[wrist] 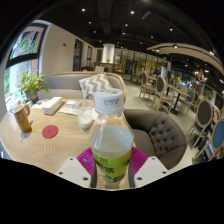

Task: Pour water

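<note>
Tool [110,165] clamped on white-capped bottle [110,135], green label unreadable.

1 bottle [111,135], 1 cup [22,117], 1 red coaster [50,131], 1 plant [32,83].

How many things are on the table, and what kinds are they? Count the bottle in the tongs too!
Bottles: 1, the bottle held in the tongs, shut on it
Drink cups: 1, the tall cup on the table
Red coasters: 1, the red coaster
Clear glasses: 1, the clear glass
Boxes: 1, the box
Total: 5
</note>
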Available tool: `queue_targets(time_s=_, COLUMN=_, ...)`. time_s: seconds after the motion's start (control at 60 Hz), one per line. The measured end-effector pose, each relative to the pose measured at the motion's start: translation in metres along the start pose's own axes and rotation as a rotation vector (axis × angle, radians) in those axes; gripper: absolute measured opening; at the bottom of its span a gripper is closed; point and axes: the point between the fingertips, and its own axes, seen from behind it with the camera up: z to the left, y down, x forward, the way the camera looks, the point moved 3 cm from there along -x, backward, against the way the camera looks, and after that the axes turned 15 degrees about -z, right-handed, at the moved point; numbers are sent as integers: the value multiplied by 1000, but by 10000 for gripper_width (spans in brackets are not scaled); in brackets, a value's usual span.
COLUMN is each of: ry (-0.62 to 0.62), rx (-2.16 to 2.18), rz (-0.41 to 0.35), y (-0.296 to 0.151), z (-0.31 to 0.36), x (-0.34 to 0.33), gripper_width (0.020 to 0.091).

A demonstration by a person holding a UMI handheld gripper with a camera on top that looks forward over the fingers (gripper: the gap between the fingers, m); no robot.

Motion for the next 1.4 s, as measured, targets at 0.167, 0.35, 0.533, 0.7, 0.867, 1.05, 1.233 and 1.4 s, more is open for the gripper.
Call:
queue_targets(time_s=0.167, ry=43, rx=-158, rz=-57, y=-66, z=20, x=11, gripper_width=426)
queue_targets(time_s=0.35, ry=71, rx=-420, rz=-129, y=-154, z=85, x=28, gripper_width=427)
queue_targets(time_s=0.533, ry=100, rx=-874, rz=-150, y=-211, z=169, x=52, gripper_width=427)
queue_targets(time_s=0.7, ry=92, rx=-1266, rz=-113, y=-216, z=239, x=76, gripper_width=426)
queue_targets(time_s=0.867, ry=38, rx=-1580, rz=-55, y=-192, z=286, x=93, gripper_width=424)
queue_targets(time_s=1.05, ry=-30, rx=-1825, rz=34, y=-163, z=309, x=102, gripper_width=424)
queue_targets(time_s=1.233, ry=-47, rx=-1847, rz=51, y=-157, z=317, x=100, gripper_width=424)
queue_targets(time_s=1.4, ry=-54, rx=-1659, rz=0, y=-169, z=317, x=92, gripper_width=424)
